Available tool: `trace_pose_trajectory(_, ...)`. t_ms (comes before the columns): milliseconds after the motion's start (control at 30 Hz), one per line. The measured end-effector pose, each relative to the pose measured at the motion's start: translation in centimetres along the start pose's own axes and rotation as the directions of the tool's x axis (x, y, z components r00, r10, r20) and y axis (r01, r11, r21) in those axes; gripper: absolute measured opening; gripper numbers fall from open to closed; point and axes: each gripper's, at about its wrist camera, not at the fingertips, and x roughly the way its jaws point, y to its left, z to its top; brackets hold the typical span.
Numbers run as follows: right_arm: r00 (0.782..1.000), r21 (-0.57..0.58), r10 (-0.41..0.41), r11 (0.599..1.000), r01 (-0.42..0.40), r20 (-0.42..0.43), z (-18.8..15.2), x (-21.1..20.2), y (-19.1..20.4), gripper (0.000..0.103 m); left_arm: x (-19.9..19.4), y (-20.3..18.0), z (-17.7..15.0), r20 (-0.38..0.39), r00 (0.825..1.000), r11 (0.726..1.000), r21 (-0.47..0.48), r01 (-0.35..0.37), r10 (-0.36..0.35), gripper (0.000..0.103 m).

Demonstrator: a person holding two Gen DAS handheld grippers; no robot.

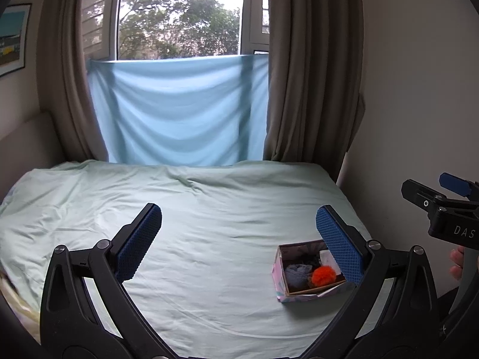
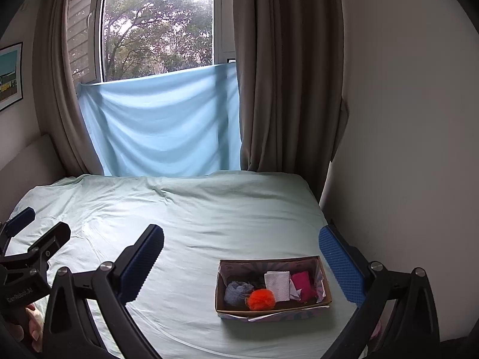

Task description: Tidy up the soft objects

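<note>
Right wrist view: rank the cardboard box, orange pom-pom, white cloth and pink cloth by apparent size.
1. cardboard box
2. white cloth
3. pink cloth and orange pom-pom: look alike; the pink cloth is partly hidden.

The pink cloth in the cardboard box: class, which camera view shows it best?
The right wrist view: the pink cloth lies unobstructed in the cardboard box, beside the white cloth. In the left wrist view, the left gripper hides it.

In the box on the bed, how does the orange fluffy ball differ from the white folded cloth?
The orange pompom is round and fuzzy; the white cloth is flat, rectangular, with a fine dotted texture. The pompom sits by the box's near wall, next to a grey-blue bundle; the cloth lies further back, beside a pink item. Both rest inside the same box, untouched by either gripper.
</note>
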Motion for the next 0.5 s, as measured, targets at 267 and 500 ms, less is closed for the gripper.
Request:
trace_pose_trajectory(267,1.000,0.002,-0.002,1.000,0.002,0.003,0.04,-0.04,0.00,0.103,-0.14,-0.01,-0.10,0.020,0.999,0.999,0.015,-0.038,0.038,0.103)
trace_pose_trajectory(500,1.000,0.004,-0.004,1.000,0.004,-0.005,-0.01,0.12,0.25,0.103,0.06,0.40,-0.45,0.027,0.999,0.999,0.015,-0.042,0.042,0.103)
